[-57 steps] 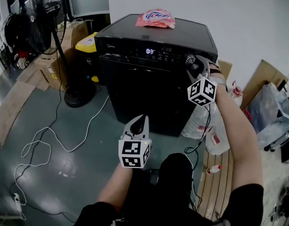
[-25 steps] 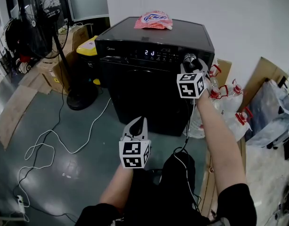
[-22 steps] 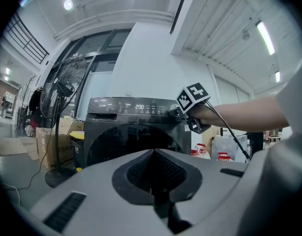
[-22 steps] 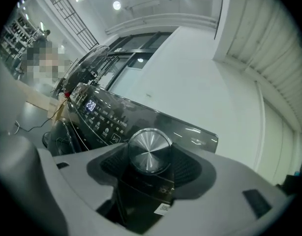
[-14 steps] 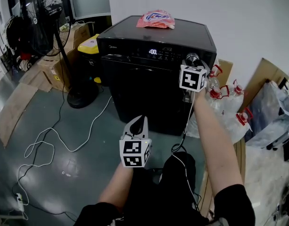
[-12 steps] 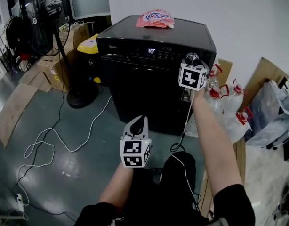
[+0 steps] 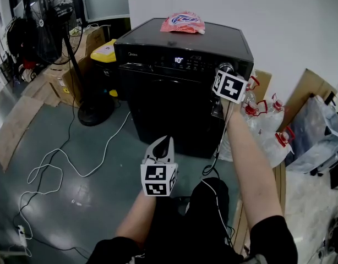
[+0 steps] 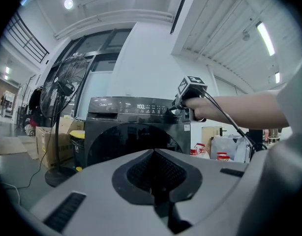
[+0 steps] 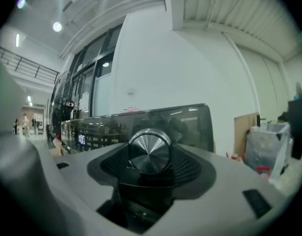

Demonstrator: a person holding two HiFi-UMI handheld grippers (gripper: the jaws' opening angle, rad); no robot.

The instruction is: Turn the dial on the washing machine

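Black short sleeves [image 7: 274, 236], dark trousers [image 7: 205, 202]. Left gripper [image 7: 164, 142] and right gripper [image 7: 224, 71]: pale grey shells, black ribbed pads, each with a white cube [image 7: 158, 180] bearing black square markers. Thin black cable [image 7: 217, 161] hangs below the right gripper's cube.

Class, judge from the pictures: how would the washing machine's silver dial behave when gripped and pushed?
The dial looks polished metal, so probably stiff and somewhat slippery. Round and mounted on the washing machine panel, it should rotate rather than shift.
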